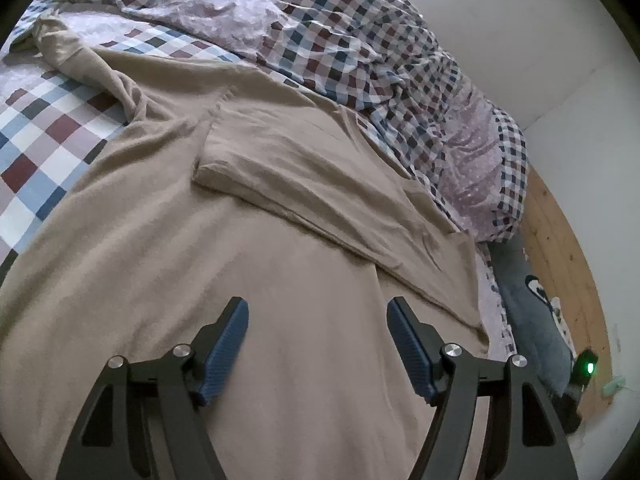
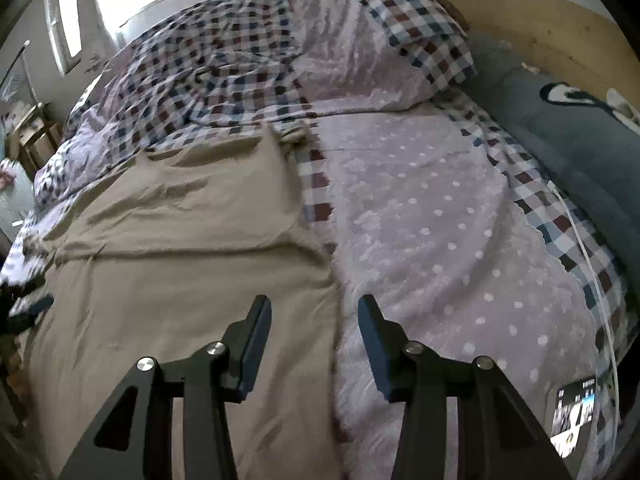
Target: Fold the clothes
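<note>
A beige sweater (image 1: pixel 168 248) lies spread flat on the bed. One sleeve (image 1: pixel 304 184) is folded across its body, and the other sleeve (image 1: pixel 80 64) trails off crumpled to the upper left. My left gripper (image 1: pixel 317 306) hovers over the sweater's body, open, with nothing between its blue pads. In the right wrist view the sweater (image 2: pixel 180 240) fills the left half. My right gripper (image 2: pixel 314 300) is open over the sweater's right edge, where the cloth meets the dotted lilac bedding (image 2: pixel 440 240). Nothing is held.
A rumpled checkered duvet (image 2: pixel 208 64) is heaped along the far side of the bed. A grey-blue pillow (image 2: pixel 568 148) leans on the wooden headboard (image 2: pixel 540 20). A lit phone (image 2: pixel 572 416) and a white cable (image 2: pixel 592 264) lie near the bed's right edge.
</note>
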{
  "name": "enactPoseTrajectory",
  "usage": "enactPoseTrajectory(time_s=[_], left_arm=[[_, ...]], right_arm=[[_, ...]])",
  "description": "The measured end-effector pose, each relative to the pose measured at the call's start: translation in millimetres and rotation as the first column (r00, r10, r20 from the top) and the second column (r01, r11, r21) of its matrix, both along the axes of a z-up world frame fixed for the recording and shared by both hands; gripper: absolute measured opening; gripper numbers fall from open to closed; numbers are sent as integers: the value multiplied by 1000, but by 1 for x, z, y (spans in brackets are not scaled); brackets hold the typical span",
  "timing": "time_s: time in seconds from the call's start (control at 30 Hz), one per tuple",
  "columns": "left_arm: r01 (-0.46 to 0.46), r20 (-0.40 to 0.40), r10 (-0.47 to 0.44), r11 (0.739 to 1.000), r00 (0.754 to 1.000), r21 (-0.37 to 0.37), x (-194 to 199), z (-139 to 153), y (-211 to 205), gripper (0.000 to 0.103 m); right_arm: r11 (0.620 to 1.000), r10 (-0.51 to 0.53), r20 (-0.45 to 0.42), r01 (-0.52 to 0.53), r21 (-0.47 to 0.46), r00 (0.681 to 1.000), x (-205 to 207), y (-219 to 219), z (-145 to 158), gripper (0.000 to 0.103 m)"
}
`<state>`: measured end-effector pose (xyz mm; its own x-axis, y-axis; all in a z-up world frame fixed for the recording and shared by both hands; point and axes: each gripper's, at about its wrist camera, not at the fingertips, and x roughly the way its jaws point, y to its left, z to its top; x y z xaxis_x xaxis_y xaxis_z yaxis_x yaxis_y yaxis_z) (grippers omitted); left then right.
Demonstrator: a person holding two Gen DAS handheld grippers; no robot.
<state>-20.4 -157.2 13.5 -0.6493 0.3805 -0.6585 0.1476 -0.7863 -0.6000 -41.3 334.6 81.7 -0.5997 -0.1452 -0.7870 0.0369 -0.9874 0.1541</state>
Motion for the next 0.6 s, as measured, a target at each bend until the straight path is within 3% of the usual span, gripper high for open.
enactPoseTrajectory(time_s=[0.1,0.2,0.3,0.5,0.6], left_arm=[[2,-11,-2,1000,1000,0,0,0,3,76],[-3,-32,3,1000,999,4,-2,-2,5,76],[-4,-51,3,1000,999,-12,-3,-4,8,76],[13,-65,-16,999,998,-45,-6,-8,13,76],[17,-66,-20,998,998,-53,-8,-9,15,77]], right_arm=[[986,-21,24,25,-162,999,-39,16,-1,50],[940,-40,29,48,-339,999,-90,24,-5,53],[899,-45,54,64,-432,998,-143,22,-18,53],[867,-34,115,87,-492,993,-228,19,-42,53],[884,-24,147,90,-459,989,-251,16,-51,52]])
